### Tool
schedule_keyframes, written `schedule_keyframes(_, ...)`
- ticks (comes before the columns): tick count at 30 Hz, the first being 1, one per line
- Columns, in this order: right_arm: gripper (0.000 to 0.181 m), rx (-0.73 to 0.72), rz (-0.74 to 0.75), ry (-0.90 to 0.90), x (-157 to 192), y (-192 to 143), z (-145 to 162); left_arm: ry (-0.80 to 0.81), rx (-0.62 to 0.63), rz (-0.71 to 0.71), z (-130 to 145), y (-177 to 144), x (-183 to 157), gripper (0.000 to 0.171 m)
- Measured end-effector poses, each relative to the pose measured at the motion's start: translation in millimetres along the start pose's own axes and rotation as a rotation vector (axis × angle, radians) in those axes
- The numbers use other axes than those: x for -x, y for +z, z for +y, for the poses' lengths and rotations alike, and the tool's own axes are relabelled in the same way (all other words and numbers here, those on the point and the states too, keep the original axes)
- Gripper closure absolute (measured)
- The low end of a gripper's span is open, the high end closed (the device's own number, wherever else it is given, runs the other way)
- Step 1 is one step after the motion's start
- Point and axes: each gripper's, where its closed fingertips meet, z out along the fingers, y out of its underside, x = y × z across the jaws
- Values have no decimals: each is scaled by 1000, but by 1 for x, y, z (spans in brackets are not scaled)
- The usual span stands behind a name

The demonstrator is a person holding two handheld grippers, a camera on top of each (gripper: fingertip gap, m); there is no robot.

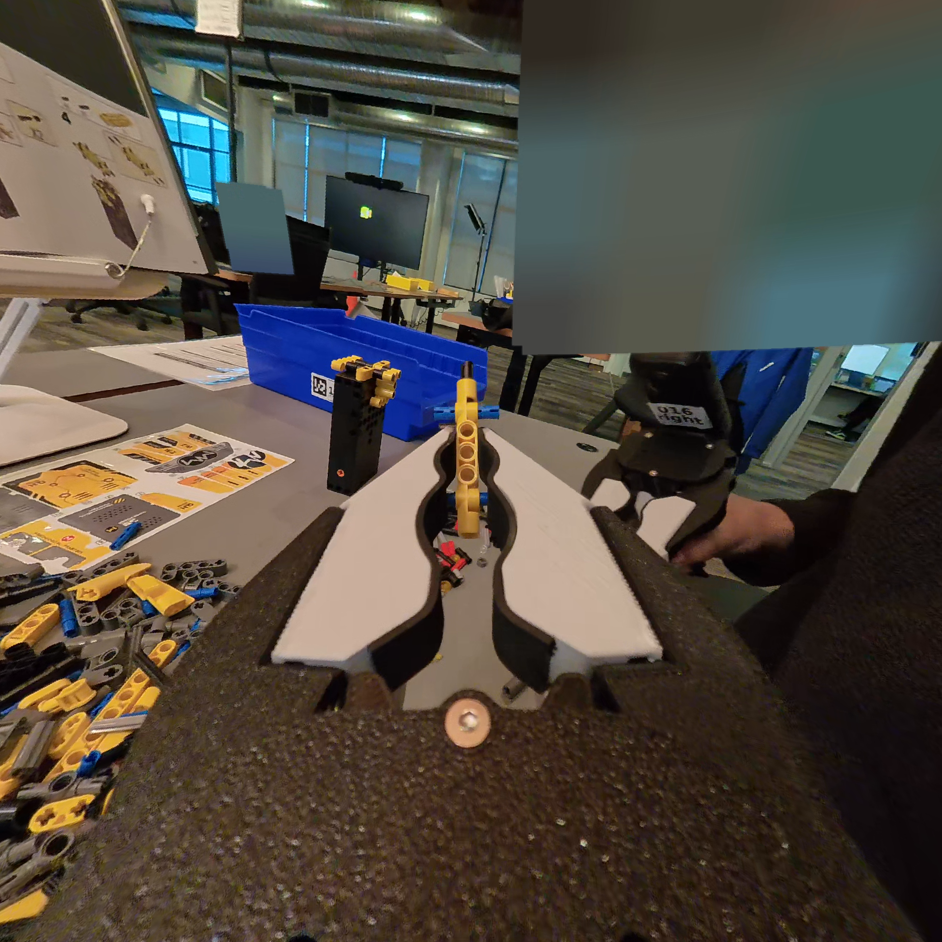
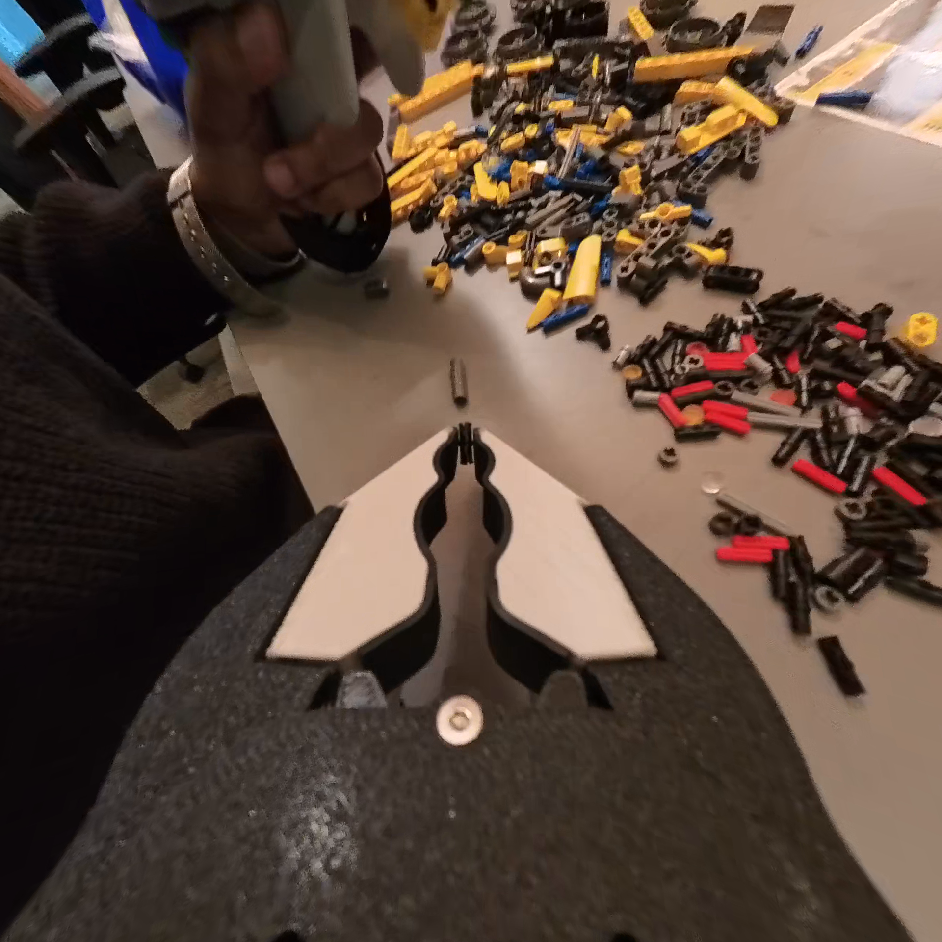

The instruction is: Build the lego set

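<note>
My left gripper [image 1: 466, 438] is shut on a yellow holed beam [image 1: 468, 459]. The beam stands upright, with blue pins through it and a black pin on top. A black block assembly with yellow parts on top [image 1: 357, 428] stands on the grey table [image 1: 285, 499] just left of it. My right gripper [image 2: 464, 438] is shut on a small black pin [image 2: 464, 443], held low over the table [image 2: 357, 382]. Another dark pin [image 2: 459, 381] lies just beyond the tips. The right gripper also shows in the left wrist view [image 1: 657, 489], with a hand on it.
A blue bin [image 1: 357, 351] stands behind the block assembly. A sticker sheet [image 1: 127, 484] and a pile of yellow, black and blue parts [image 1: 76, 662] lie at the left. In the right wrist view, a yellow and black parts pile [image 2: 586, 153] and a black and red pin pile [image 2: 815, 408] lie ahead. My right fingertips sit around 15 cm from my left ones.
</note>
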Motion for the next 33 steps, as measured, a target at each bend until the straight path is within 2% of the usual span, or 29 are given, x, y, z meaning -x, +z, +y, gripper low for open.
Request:
schedule_keyframes(2,175,31,19,18,3,-2,11,6,1,-2,0,-1,0,165)
schedule_keyframes(5,175,64,159,-63,-5,-6,27,9,10,13,1,-1,-5,165)
schedule_keyframes(8,175,29,248,-119,-8,-8,27,16,18,19,3,-2,-7,165)
schedule_keyframes(12,160,-50,234,-35,-3,-12,23,13,14,31,2,-2,-10,165)
schedule_keyframes(15,160,-106,237,-37,-1,-19,23,17,22,38,4,-3,-13,165)
schedule_keyframes(21,156,-2,294,-101,-15,-22,26,29,22,12,6,-7,-13,165)
schedule_keyframes(25,156,66,210,-244,-20,-21,12,-5,1,16,5,-11,-15,165)
schedule_keyframes(28,156,98,38,-536,-18,-18,3,-20,-17,26,2,-12,-16,165)
schedule_keyframes(30,156,124,-73,-665,-25,-13,3,-26,-20,24,2,-12,-15,165)
schedule_keyframes(33,156,186,-250,-642,-29,-1,0,-22,-25,11,1,-13,-13,165)
